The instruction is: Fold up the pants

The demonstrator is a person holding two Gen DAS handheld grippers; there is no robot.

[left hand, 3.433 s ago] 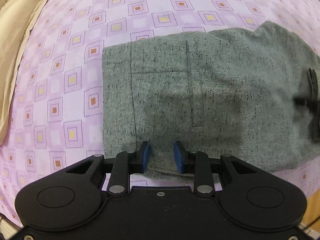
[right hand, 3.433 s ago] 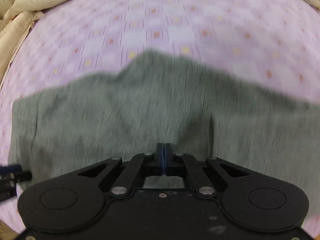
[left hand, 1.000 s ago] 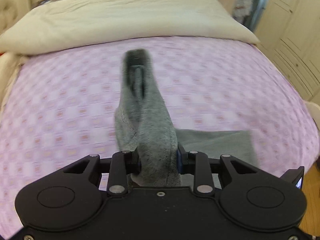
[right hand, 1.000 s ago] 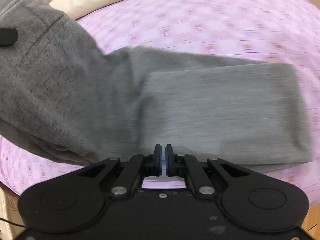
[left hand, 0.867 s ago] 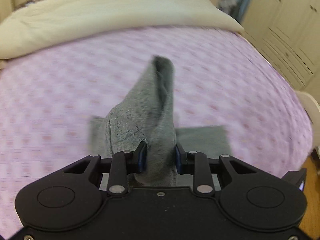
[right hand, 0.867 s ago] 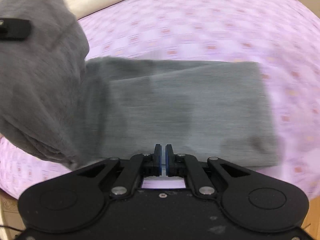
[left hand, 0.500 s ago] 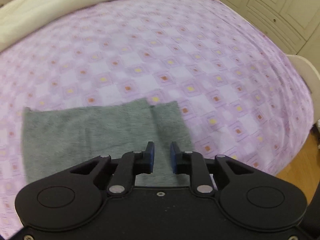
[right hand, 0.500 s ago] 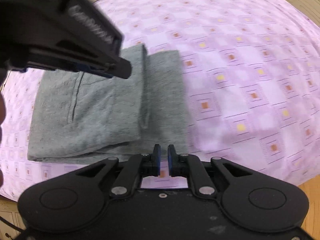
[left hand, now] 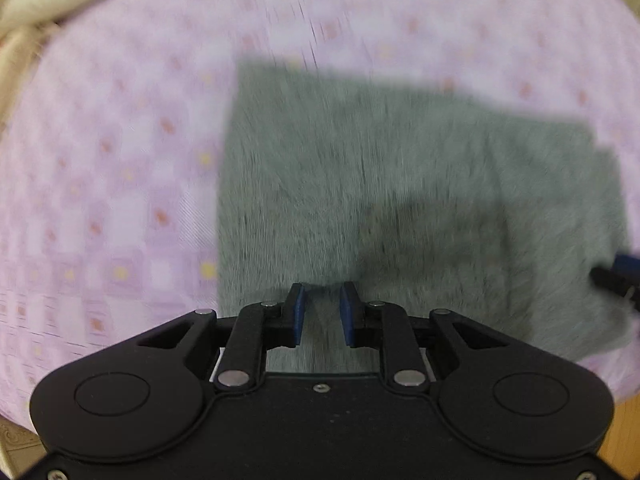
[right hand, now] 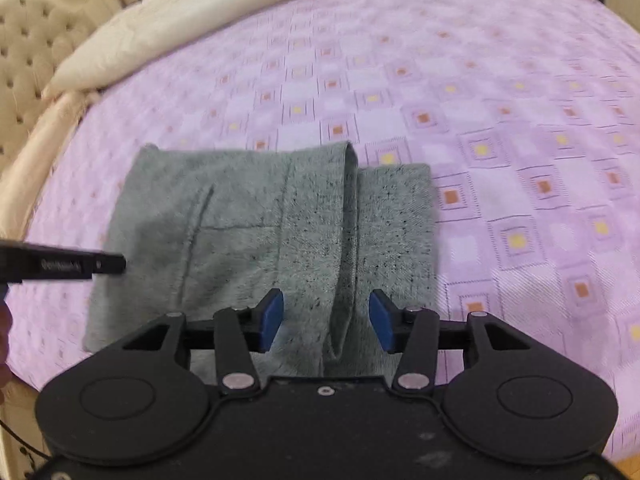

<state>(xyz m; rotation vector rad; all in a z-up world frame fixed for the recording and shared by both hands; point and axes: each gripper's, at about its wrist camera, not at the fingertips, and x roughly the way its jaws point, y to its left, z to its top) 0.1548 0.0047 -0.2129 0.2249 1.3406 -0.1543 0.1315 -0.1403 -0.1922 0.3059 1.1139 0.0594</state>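
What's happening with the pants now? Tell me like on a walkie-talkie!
Left gripper open, empty. Right gripper open wide, empty. Gray pants folded flat on the purple bedspread, top layer short of the right edge. Nothing in the way.

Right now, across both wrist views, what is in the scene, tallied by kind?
Pants: 1, the grey pants, folded flat
Hand-held grippers: 2, the left hand-held gripper and the right hand-held gripper, both open
Bedspreads: 1, the purple bedspread
Duvets: 1, the cream duvet
Total: 5
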